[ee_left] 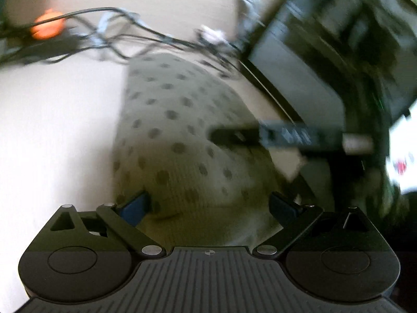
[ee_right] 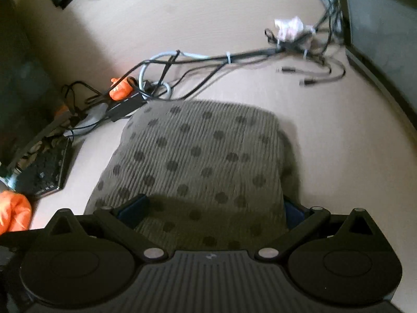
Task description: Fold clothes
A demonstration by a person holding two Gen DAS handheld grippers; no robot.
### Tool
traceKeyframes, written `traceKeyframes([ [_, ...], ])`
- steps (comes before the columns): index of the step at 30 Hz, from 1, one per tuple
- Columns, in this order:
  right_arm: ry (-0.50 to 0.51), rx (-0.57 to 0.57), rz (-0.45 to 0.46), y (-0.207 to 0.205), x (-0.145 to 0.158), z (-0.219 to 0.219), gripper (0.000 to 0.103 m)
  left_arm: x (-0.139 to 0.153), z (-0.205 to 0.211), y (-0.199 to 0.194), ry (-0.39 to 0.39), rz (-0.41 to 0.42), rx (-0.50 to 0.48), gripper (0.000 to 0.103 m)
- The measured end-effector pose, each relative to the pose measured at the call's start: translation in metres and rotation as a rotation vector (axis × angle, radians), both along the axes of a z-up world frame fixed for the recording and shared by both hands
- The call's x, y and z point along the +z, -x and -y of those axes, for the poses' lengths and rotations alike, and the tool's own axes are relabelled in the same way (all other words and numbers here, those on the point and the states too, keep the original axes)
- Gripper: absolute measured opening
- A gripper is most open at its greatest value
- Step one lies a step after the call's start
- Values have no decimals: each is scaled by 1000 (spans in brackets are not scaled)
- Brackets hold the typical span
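Tools: left tool (ee_left: 208,206) and right tool (ee_right: 211,208) both released, jaws apart over the cloth.
Place: dotted ribbed garment (ee_right: 198,156) lies folded on the worktop (ee_right: 338,135), near cables (ee_right: 208,60).
Handling: probably soft, light, limp; better take it at an edge or corner.

Tangled cables (ee_right: 234,57) cross the pale table (ee_right: 182,13) — an orange plug (ee_right: 120,90) among them.

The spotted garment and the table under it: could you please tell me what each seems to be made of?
The spotted garment looks like a soft ribbed knit, olive-grey with darker dots: fine parallel ridges run across it and its edges are rounded and thick. The table looks like pale wood or wood-look laminate, smooth and matt, with faint grain lines; which of the two cannot be told.
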State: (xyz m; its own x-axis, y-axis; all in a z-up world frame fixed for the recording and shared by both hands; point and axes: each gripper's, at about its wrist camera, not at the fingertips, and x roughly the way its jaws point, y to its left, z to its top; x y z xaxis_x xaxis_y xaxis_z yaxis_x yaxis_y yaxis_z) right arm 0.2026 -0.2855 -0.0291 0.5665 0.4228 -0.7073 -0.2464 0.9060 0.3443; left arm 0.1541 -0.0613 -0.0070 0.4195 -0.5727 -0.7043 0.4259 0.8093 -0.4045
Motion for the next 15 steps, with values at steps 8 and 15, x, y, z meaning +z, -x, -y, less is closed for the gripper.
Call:
traceKeyframes([
  [8, -29, -96, -13, -31, 6, 31, 103, 13, -38, -37, 54, 7, 215, 100],
  [15, -192, -48, -148, -60, -15, 18, 103, -2, -3, -74, 32, -30, 145, 100],
])
